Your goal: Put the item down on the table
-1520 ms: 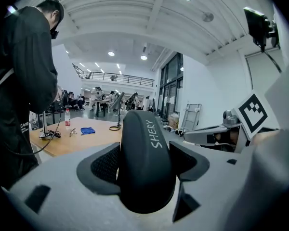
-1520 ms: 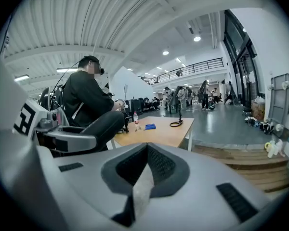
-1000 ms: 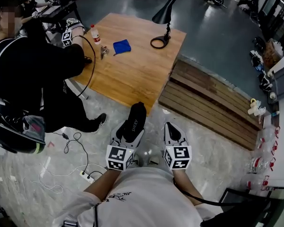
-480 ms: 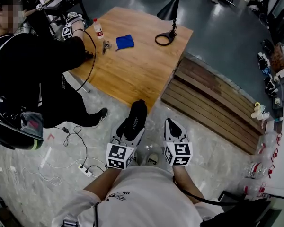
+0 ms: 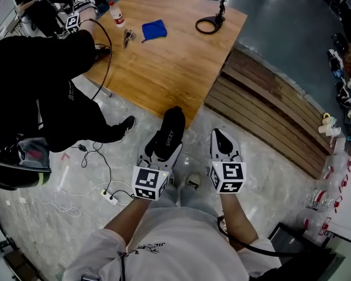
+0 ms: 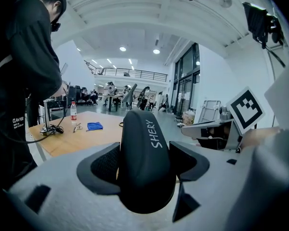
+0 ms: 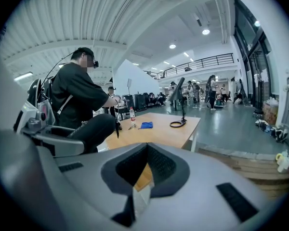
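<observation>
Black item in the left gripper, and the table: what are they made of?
Black item: probably matte plastic or rubber; smooth, with a dull sheen and white SHERY lettering. Table: wood or wood veneer, satin finish; warm brown with grain streaks.

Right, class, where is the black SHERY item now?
Head view, lower centre: black item clamped in the left gripper, above the floor short of the wooden table, beside the right gripper.

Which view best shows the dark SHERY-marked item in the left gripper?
The left gripper view: the dark item fills the centre, clamped in the left gripper, lettering readable. The head view shows it small, from above. The right gripper view misses it.
</observation>
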